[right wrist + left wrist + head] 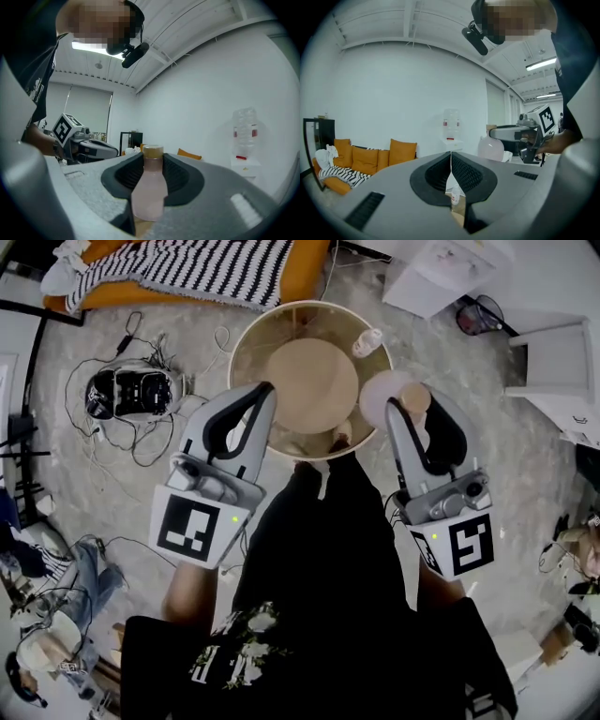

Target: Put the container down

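Squeezing a smooth pink bottle (149, 197), tan cap (152, 151), right gripper (152, 160) is hovering by the rim of the round wooden table (248, 352); left gripper (451, 161) is sitting pinched together.

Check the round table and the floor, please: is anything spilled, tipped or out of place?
Nothing is spilled. The small bottle stands upright on the round table, and the right gripper holds the pink container upright. Only the loose cables around the black device on the floor look untidy.
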`<state>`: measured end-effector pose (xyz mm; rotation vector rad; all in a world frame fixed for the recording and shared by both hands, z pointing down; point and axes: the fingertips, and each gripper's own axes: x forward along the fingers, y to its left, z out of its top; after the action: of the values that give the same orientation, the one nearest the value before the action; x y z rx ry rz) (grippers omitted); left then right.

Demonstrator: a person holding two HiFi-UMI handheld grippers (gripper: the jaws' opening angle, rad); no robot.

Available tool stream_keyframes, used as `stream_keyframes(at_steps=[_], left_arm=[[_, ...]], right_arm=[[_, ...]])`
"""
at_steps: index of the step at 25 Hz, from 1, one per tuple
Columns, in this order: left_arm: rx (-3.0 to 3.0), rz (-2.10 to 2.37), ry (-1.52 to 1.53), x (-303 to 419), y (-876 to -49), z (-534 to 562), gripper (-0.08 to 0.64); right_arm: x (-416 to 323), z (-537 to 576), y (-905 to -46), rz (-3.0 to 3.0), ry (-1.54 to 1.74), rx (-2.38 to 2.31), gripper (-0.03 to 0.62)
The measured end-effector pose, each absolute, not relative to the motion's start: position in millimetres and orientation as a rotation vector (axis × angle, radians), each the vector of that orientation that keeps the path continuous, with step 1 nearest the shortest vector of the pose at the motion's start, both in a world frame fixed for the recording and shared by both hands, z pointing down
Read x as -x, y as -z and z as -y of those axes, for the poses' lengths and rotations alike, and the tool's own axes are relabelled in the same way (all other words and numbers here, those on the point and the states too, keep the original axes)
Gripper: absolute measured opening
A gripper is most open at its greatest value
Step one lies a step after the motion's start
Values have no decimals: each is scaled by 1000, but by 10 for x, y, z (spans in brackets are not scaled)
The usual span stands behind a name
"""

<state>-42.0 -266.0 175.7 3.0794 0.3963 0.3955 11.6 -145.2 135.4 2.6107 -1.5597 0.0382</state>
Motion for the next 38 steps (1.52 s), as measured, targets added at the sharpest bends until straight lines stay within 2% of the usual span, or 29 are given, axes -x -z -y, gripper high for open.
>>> stream_keyframes(at_steps=[23,38], left_arm=[[-3066,170,-465,-128,-1899,2757,12],[-3028,86,-509,-462,-2411,2899,12]], right_arm=[[-989,1909,-1589,2056,-61,-2264,120],[-1390,2019,-2216,1954,-184,-2299,118]])
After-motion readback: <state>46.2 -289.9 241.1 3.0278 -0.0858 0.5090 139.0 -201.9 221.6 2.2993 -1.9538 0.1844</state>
